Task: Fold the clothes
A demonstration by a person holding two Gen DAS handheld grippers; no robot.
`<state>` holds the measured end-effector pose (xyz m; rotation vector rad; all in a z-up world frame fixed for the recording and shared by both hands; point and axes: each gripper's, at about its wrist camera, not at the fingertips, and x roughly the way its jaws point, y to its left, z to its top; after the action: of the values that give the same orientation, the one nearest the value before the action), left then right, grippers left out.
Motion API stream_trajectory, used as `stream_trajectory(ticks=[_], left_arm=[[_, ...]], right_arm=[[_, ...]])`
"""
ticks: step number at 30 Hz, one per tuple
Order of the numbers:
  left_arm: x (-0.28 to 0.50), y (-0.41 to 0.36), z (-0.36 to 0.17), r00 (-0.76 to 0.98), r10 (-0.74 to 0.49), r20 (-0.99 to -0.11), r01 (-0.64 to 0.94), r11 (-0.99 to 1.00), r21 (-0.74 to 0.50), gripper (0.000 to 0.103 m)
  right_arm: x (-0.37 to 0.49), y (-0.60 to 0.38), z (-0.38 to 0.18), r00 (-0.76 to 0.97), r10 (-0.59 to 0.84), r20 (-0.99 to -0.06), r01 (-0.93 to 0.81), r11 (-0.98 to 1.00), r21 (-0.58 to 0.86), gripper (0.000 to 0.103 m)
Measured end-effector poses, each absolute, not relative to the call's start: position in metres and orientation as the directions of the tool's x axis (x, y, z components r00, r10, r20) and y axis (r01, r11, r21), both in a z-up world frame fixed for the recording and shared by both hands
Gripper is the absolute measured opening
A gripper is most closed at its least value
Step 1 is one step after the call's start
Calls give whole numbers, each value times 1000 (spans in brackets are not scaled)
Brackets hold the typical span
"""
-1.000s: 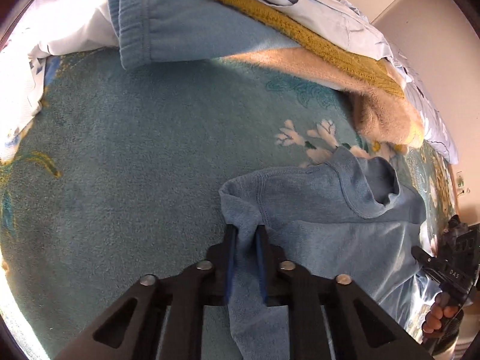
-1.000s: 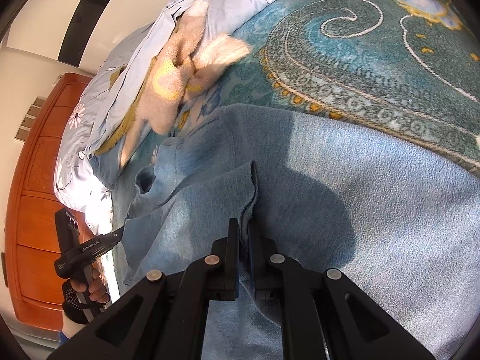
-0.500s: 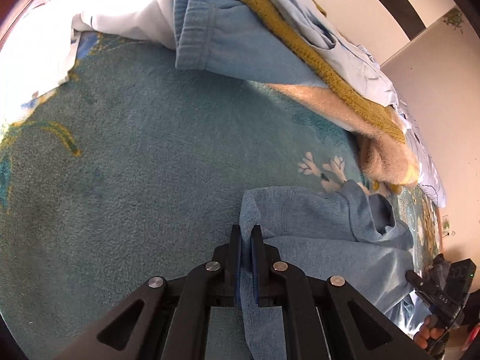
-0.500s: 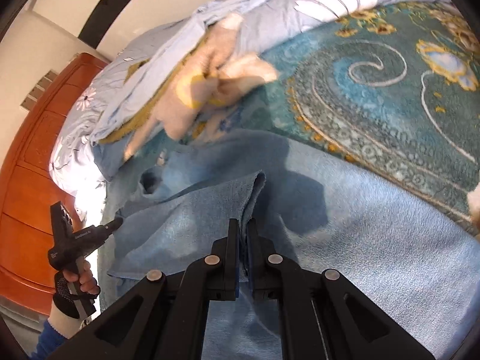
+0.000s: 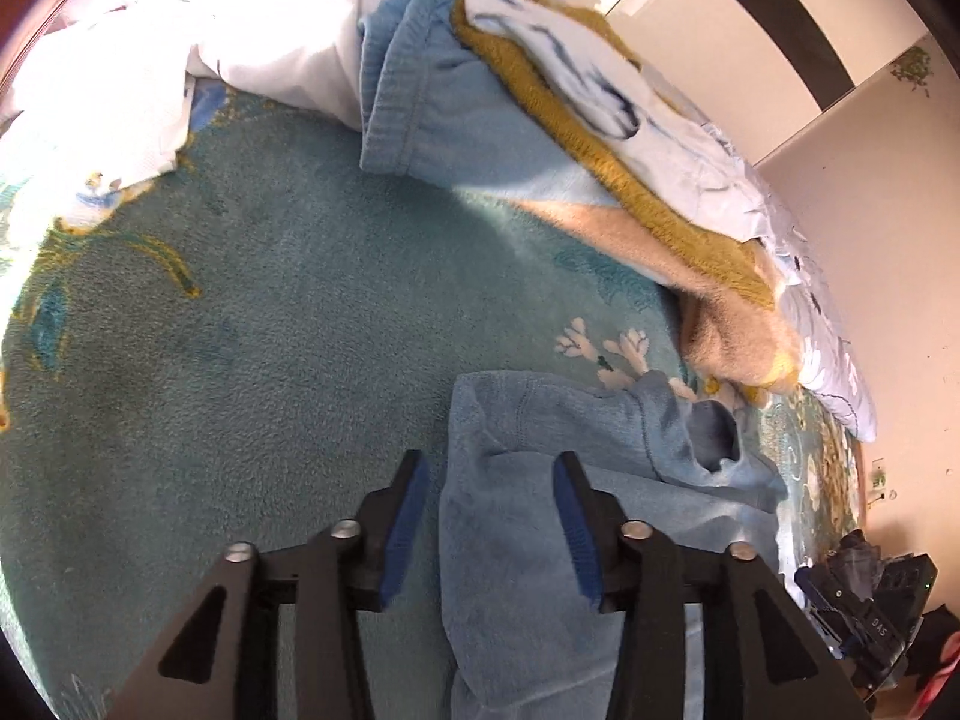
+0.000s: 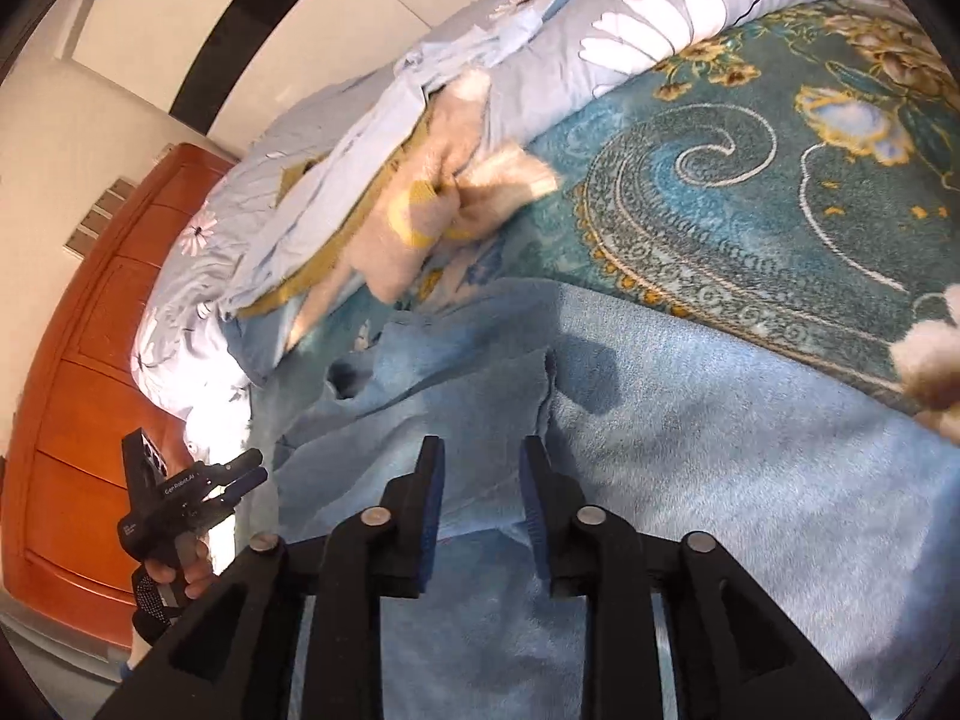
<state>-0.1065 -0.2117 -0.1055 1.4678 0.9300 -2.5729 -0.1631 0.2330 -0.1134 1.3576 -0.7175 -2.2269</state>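
I am holding both tongs apart above the blue sweatshirt on the bed: left tongs straddling its folded shoulder edge, right tongs over the folded flap, whose long axis is running forward from both.

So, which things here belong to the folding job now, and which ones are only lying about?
Belonging to the job:
- light blue sweatshirt, lying on the blanket
- left gripper, open over its folded edge
- right gripper, open over the cloth

Only lying about:
- teal patterned blanket
- pile of other clothes
- flowered quilt
- wooden cabinet
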Motion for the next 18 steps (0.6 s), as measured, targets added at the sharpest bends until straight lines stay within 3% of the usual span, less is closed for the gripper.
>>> stream_trajectory(ticks=[3,5,12,18], left_arm=[[-87,-194,-88,-612,230,-757,270,-839,-473,74],[-72,-179,-81,-634,178,-753,261,-867,-424,76],[-6,-144,-68,-725,-15,-688,269,-927,-263,82],[30,-141,-82,-733,69,-677,281,-876,-393,83]], right_arm=[[-125,252,-105,-485,-579,-656,80,-776,626,34],[-98,271,-109,-515,-560,-648,37,-770,636,39],[-7,368,-130,-648,-402,-647,-241,-697,675,39],[9,422,-147,-695,-334,-636,-378,-582,719,39]])
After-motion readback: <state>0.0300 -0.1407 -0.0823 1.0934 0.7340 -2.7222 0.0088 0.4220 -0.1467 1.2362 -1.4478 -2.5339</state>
